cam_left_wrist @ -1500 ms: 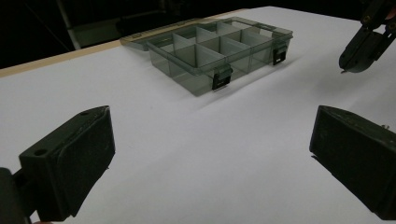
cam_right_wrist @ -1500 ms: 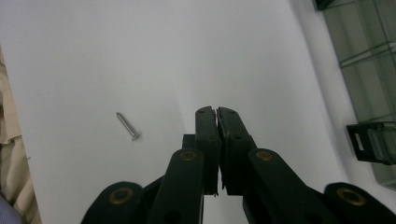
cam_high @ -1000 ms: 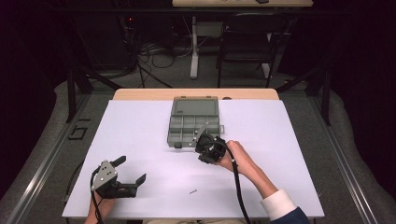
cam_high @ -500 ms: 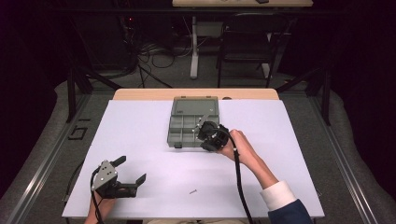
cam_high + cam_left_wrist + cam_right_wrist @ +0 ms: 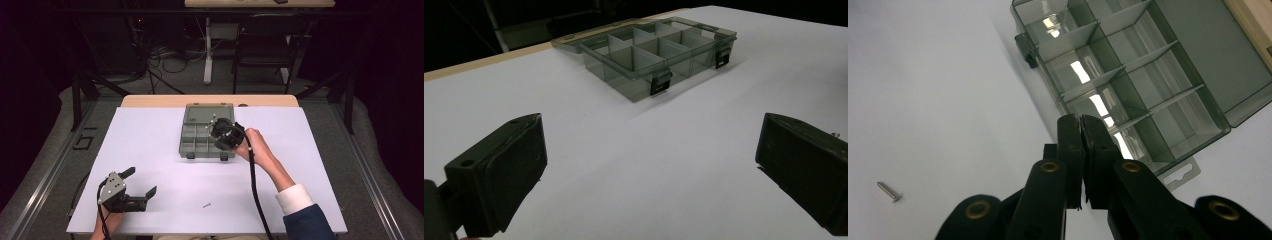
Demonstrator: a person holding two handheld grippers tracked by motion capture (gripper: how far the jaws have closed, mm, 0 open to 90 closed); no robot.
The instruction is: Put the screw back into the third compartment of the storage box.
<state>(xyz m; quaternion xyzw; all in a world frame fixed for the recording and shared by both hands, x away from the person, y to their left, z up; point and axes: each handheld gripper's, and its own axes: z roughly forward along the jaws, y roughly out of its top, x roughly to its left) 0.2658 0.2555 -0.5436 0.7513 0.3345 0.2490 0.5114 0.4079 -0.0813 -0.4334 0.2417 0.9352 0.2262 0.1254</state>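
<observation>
Organizer box [image 5: 202,135] sits open at the far middle of the white tabletop [image 5: 150,150], lid laid back. Right gripper [image 5: 218,131] hovers over its near right compartments, jaws pressed together — whether something small is pinched there I cannot tell. Best to lower squarely over one cell before releasing. Left gripper [image 5: 141,184] rests wide apart, empty, near the front edge. One screw [image 5: 206,205] lies loose — no readable writing anywhere.

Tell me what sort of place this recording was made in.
Probably a lab or workshop set up for recording, not a home. A white-covered table stands in a dark room, cables trail over the floor behind it, and a person works a compartment box with hand-held grippers.
</observation>
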